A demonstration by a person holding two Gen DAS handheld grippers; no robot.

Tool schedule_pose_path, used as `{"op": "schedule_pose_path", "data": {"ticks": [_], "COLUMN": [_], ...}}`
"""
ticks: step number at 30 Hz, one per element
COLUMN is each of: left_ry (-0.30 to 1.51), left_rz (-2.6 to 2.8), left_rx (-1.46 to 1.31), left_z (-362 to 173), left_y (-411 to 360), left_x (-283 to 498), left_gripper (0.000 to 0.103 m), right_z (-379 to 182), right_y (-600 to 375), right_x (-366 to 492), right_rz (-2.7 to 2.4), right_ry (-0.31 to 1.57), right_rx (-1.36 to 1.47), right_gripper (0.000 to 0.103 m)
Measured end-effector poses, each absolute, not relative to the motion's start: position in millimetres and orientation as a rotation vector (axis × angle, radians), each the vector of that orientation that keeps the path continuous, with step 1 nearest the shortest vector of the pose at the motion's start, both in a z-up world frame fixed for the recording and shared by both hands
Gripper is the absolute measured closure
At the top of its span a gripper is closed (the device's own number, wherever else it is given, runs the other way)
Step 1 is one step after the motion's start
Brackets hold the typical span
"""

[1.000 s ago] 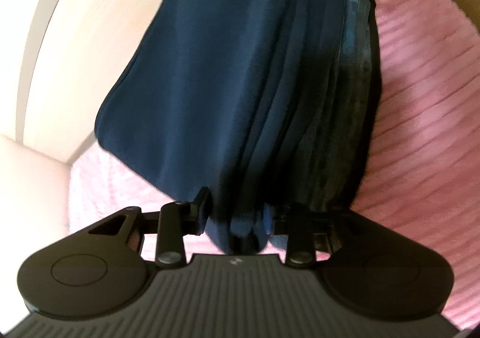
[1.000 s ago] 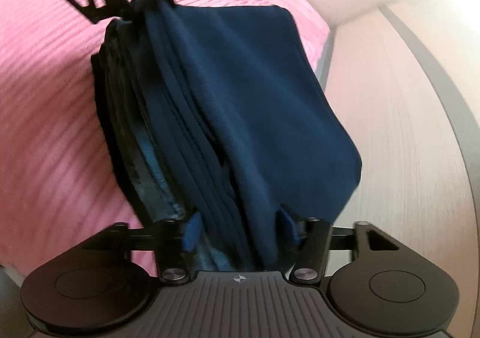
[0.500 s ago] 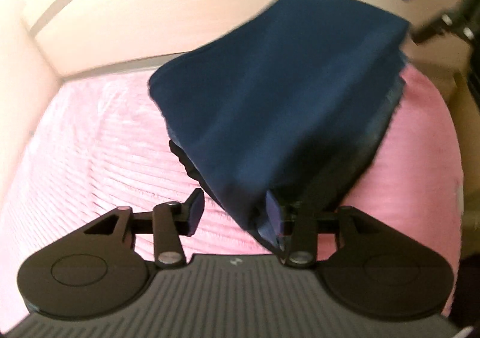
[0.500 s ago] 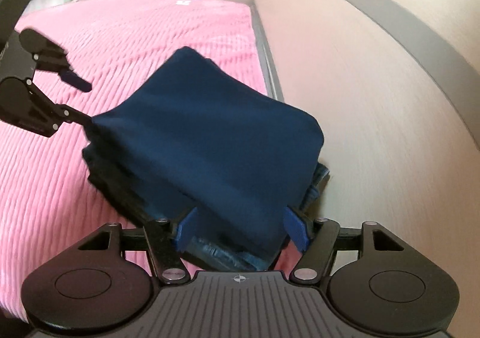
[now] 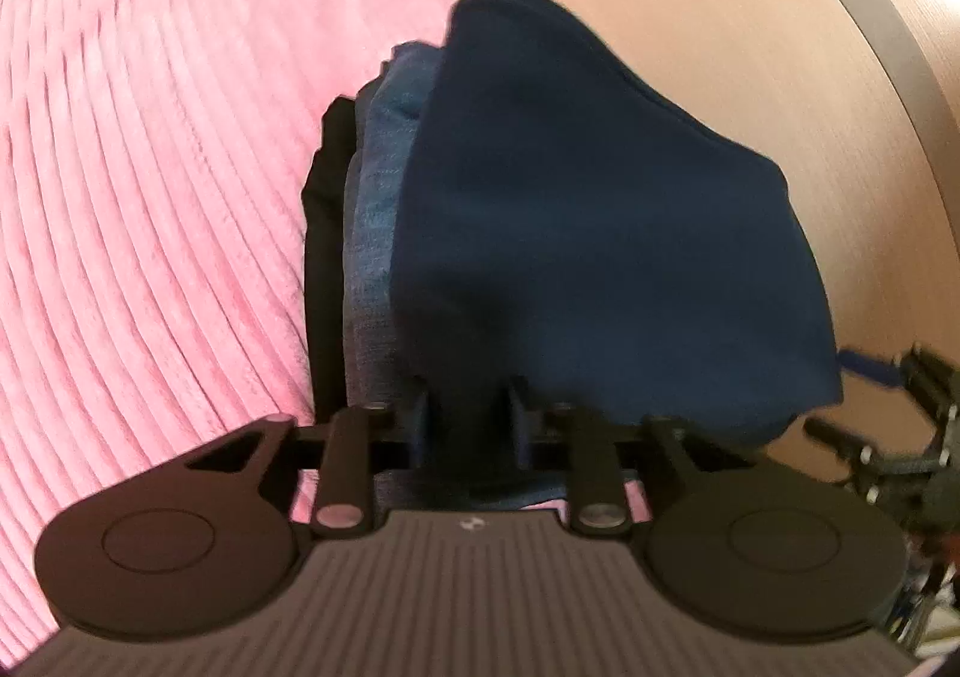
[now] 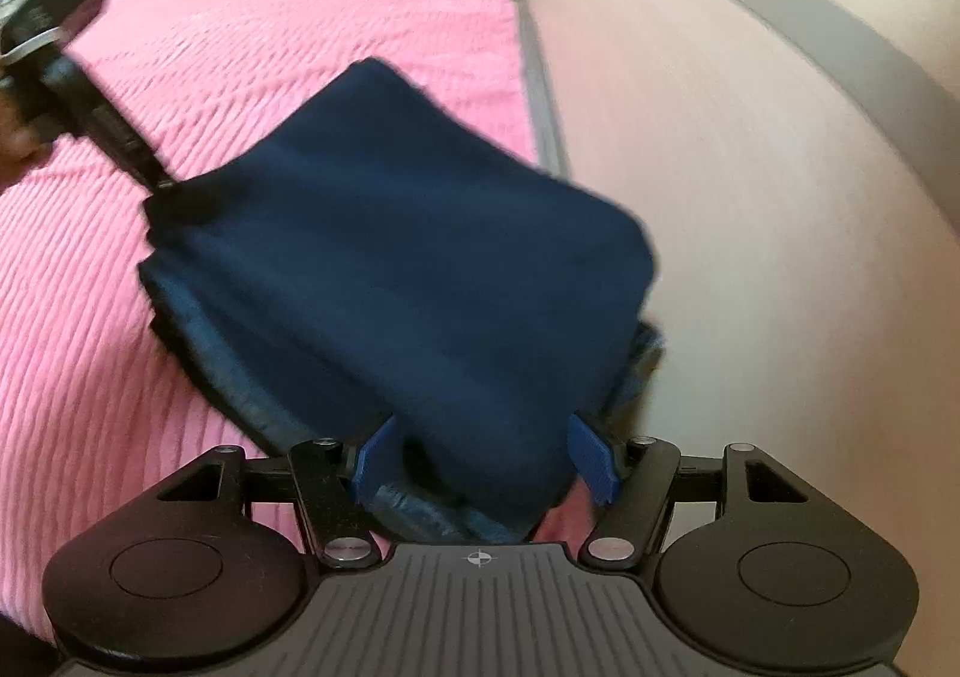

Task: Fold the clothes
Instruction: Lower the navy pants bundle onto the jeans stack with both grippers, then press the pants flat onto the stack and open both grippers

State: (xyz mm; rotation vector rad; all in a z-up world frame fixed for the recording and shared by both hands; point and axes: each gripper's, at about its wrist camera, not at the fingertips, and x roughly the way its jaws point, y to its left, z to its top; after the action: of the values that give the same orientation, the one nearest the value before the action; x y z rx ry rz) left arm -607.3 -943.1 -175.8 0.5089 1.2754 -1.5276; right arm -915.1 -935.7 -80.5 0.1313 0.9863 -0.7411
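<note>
**foldnoob:** which step are you on here? looks like the folding's mostly over?

**me (the one holding both grippers):** pretty much, I'd say. I've got the folded stack of clothes (image 6: 408, 281) hanging between my two grippers, above the pink ribbed bedspread (image 6: 180, 77) and close to the pale wooden wall (image 6: 750, 167). My guess is this is the carry-and-place part, not a fold.

**foldnoob:** who's holding what?

**me:** my left gripper (image 5: 468, 413) has just been closing, and its jaws now sit close together, pinched on the navy edge of the stack. My right gripper (image 6: 486, 458) has its blue pads (image 6: 591, 458) spread wide with the thick end of the bundle filling the gap between them. Looks clamped to me, though the blur makes the actual contact hard to swear to.

**foldnoob:** how's the stack look?

**me:** a navy piece (image 5: 600, 209) is wrapped over the outside, a lighter blue denim-ish layer (image 5: 378, 233) sits under it, and a black layer (image 5: 324, 233) lies at the very edge. The layers fan out a bit at the side, so it isn't super tight.

**foldnoob:** next move?

**me:** probably lowering both ends together onto the bedspread and keeping them level so the inner layers don't slide out, then letting go.
</note>
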Motion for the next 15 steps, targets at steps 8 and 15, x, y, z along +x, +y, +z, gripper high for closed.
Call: {"op": "schedule_pose_path", "data": {"ticks": [8,15], "left_ry": [1.263,1.183], "left_rz": [-1.498,-1.533], "left_rx": [0.576,0.711], "left_z": [-170,-153], "left_y": [-931,-940], "left_x": [-612,-615], "left_gripper": [0.091,0.086], "right_z": [-109,-75], "right_y": [-961,-970], "right_x": [-924,-920], "right_rz": [-0.774,-0.857], "right_ry": [0.984,0.883], "right_rx": [0.345,0.275], "right_gripper": [0.037,0.038]}}
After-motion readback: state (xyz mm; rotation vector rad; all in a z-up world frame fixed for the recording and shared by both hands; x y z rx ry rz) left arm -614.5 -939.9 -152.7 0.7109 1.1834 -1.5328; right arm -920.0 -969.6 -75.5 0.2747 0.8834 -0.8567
